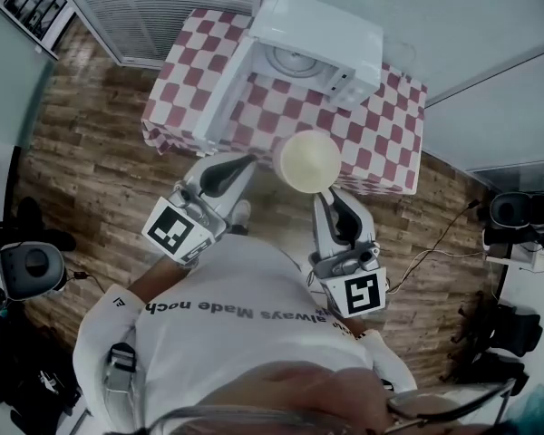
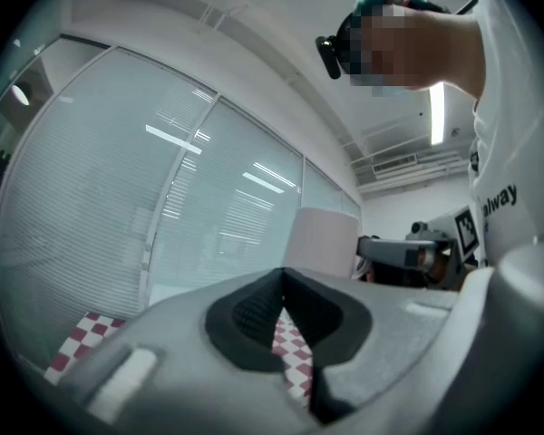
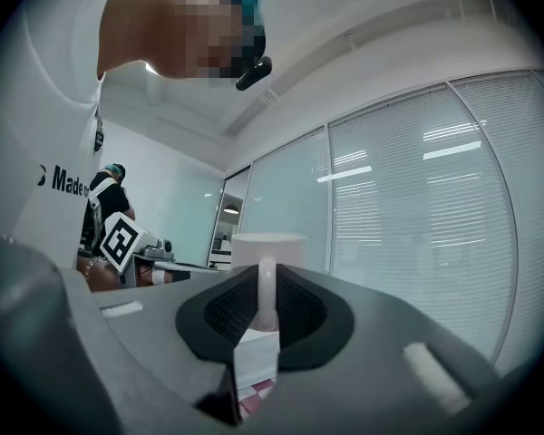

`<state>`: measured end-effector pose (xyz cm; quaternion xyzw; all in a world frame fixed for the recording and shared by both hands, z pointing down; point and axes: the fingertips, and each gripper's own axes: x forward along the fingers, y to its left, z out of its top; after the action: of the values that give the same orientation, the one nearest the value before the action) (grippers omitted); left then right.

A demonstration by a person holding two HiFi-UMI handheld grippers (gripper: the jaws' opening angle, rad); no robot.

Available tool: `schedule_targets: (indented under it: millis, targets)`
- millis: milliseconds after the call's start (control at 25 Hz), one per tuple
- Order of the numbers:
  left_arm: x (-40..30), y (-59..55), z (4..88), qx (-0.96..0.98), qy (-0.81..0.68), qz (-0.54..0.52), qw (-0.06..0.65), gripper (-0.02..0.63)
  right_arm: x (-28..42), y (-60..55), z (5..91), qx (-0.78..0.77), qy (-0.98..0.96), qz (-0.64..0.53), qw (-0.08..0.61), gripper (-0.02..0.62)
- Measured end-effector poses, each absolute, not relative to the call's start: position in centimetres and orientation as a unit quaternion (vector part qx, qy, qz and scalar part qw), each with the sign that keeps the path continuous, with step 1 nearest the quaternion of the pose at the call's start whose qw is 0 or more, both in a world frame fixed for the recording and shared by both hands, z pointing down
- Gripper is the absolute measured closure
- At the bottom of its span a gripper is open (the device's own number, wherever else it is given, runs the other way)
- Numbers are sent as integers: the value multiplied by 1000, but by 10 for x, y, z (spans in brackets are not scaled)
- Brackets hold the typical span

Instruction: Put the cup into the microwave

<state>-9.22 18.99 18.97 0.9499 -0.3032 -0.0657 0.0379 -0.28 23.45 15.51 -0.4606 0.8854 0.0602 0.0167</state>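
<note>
Above the checkered table's (image 1: pixel 385 148) near edge, the right gripper (image 1: pixel 328 196) clamps the cup (image 1: pixel 310 160) by its handle, facing the open microwave (image 1: pixel 322 39); to its left, the left gripper (image 1: pixel 243 161) is closed, empty.

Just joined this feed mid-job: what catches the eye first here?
The pale cup stands out, held by its handle in the right hand-held gripper before the checkered table. On that table sits the white microwave, door swung open. The left hand-held gripper is shut and empty.
</note>
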Motion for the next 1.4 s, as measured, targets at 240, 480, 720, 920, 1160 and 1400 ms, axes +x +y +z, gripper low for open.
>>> schedule_targets:
  millis: [240, 480, 720, 920, 1160, 1400]
  targets:
    - [-115, 142, 194, 951, -298, -68, 44, 603, -26, 188, 154, -468, 881, 62, 20, 554]
    - [-120, 110, 197, 953, -292, -67, 46, 602, -32, 156, 158, -475, 878, 58, 19, 554]
    - [-114, 88, 200, 952, -292, -69, 57, 603, -26, 130, 161, -478, 877, 53, 15, 554]
    - [-100, 71, 202, 952, -293, -66, 55, 603, -12, 113, 167, -470, 880, 57, 14, 554]
    - [-69, 49, 198, 949, -303, -66, 52, 603, 20, 91, 163, -472, 880, 49, 23, 554]
    - [-25, 25, 196, 948, -307, -67, 48, 603, 62, 67, 163, -464, 884, 52, 22, 554]
